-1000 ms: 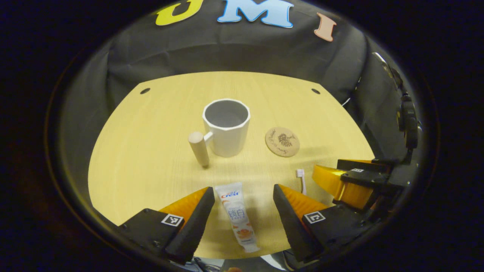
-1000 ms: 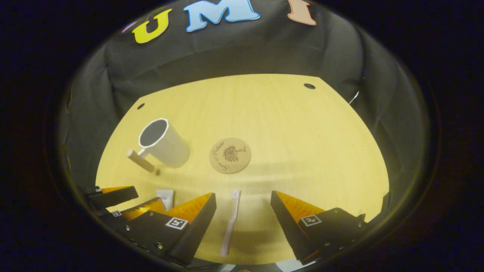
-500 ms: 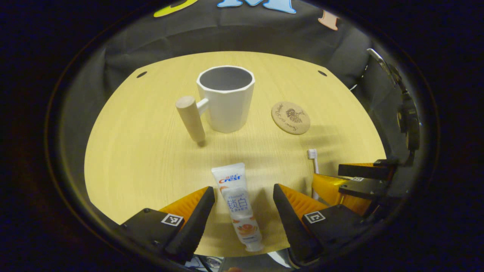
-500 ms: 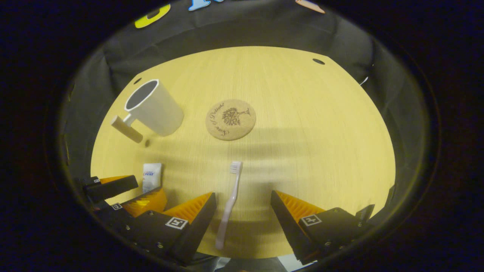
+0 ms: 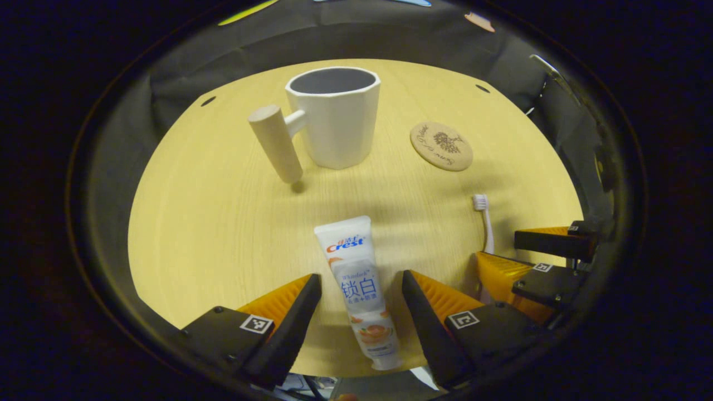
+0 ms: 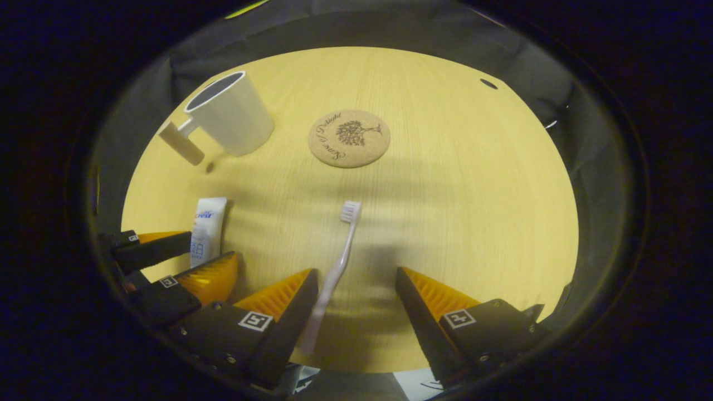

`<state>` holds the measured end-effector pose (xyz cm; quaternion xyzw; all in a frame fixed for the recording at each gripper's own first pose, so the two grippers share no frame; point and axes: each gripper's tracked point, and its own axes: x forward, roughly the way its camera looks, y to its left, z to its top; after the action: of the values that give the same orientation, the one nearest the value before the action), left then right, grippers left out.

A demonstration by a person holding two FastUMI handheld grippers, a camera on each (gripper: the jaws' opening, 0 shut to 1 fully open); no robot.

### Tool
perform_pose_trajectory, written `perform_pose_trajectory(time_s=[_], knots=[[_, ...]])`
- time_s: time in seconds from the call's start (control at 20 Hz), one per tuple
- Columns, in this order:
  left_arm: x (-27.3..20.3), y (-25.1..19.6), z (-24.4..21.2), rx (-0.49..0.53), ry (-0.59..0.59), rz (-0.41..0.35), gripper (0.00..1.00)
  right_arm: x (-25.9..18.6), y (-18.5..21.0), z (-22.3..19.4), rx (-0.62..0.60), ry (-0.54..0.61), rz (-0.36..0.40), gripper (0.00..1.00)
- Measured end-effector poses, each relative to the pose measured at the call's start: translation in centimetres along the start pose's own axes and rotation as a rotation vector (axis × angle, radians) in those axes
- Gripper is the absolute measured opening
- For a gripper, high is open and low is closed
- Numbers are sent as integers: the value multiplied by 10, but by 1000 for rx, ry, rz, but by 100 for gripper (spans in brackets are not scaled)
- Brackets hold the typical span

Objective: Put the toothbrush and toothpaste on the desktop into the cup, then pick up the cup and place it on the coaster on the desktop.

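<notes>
Behind the toothpaste [image 5: 359, 284], the cup [image 5: 334, 123] stands empty. The toothpaste lies between the spread-apart left gripper [image 5: 359, 303]. The toothbrush [image 6: 334, 267] lies between the spread-apart right gripper [image 6: 356, 301].

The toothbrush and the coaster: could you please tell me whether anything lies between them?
Nothing does. In the right gripper view, bare desktop separates the toothbrush head from the coaster.

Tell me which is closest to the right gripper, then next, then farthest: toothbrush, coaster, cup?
In the right gripper view:
1. Toothbrush, lying between the right gripper's fingers.
2. Coaster, straight ahead on the table.
3. Cup, far off to the left.
</notes>
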<state>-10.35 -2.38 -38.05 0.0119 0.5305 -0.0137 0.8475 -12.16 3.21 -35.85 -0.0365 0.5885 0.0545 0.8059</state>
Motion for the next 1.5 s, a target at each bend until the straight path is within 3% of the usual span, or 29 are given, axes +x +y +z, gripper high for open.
perform_pose_trajectory(time_s=[0.2,0.3,0.35,0.4,0.5,0.55,0.65,0.7,0.8,0.85,0.95,1.0,1.05,1.5], knots=[[1,1,1,4,2,10,100,-1,0,-1,-8,12,1,88],[1,3,2,1,5,15,94,-1,0,-1,-1,27,2,84],[0,3,2,-3,10,15,82,0,1,-3,2,31,8,64],[1,3,2,-2,16,16,81,-1,1,-2,-6,38,11,58],[2,4,4,3,15,19,80,-2,2,-3,-4,59,18,57],[2,4,4,2,24,19,60,1,-1,-1,5,55,14,57],[1,4,4,2,39,18,60,-2,5,-4,42,86,51,25],[2,4,3,-7,46,18,60,-3,5,-4,46,98,58,25],[2,6,5,-7,57,30,42,-4,9,-4,106,122,84,24],[2,6,5,-16,74,32,35,-3,12,-2,127,126,97,8],[0,6,7,-19,63,27,36,-3,13,0,146,128,113,3],[1,6,5,-22,81,25,25,-2,12,-2,148,137,117,3],[-1,6,9,-19,69,20,24,-3,13,0,153,130,116,2],[-16,11,17,-110,52,-27,24,-10,17,-2,193,138,155,2]])
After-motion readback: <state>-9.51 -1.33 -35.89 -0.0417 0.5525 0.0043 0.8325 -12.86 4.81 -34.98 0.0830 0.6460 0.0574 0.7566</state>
